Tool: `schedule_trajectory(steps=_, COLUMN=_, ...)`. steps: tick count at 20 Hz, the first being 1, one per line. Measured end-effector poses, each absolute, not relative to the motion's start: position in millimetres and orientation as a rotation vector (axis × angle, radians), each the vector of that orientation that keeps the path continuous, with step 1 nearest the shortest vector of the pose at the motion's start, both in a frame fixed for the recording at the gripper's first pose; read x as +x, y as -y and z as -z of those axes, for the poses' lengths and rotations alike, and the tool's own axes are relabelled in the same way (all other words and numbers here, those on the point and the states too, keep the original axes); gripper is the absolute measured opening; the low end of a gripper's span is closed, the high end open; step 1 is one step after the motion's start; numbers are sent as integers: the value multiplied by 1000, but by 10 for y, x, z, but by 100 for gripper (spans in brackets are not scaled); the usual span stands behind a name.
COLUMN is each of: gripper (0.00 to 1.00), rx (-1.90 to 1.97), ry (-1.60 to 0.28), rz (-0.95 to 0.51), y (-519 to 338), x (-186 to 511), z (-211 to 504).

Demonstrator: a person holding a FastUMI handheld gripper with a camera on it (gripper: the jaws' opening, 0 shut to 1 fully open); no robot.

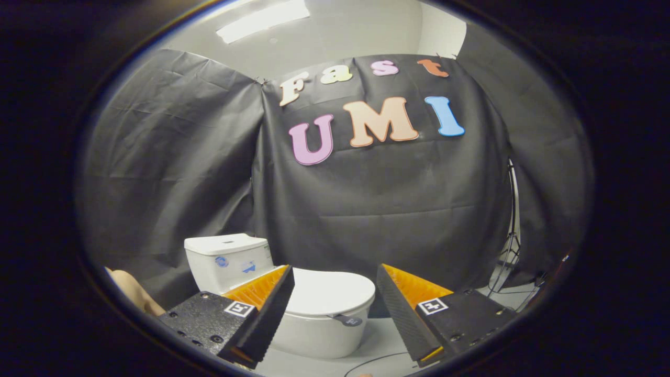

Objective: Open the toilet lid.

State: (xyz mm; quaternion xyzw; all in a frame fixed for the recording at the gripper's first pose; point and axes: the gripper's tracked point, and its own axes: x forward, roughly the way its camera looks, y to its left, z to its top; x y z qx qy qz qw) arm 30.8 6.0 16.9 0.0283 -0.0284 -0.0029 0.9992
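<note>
Gripper view: a booth walled with black cloth (pixel 172 157) is looked into from low down, with a pale floor (pixel 377 345) below.
Far left, near: a bare rounded part of a person (pixel 133 293) is seen low against the cloth; which part it is cannot be told.
Left finger (pixel 261 314): it is seen reaching forward, its tip set in front of the left side of the toilet lid without visible contact.
Tank (pixel 227 259): a white cistern is stood against the cloth, behind the left finger, with small blue marks on its front.
Toilet lid (pixel 330 290): the white lid is lying flat and closed on the bowl, just ahead of the fingers and mostly between them.
Bowl (pixel 319 335): the white bowl is seen under the lid, resting on the floor; a small dark round tag (pixel 349 320) is fixed at the lid's front right edge.
Gripper (pixel 335 283): the fingers are held wide apart, with nothing gripped between them.
Right finger (pixel 400 309): it is set to the right of the bowl, apart from it.
Cable (pixel 374 361): a thin dark line is laid on the floor near the right finger.
Far right: a thin metal stand (pixel 510 246) is seen at the edge of the cloth.
Top: a bright ceiling light (pixel 261 21) is seen above the cloth.
</note>
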Motion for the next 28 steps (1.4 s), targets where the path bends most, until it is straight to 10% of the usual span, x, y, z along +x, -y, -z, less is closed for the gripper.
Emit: schedule_trajectory(steps=28, gripper=78, rx=932, ry=-523, rz=7, y=345, x=1920, z=1807)
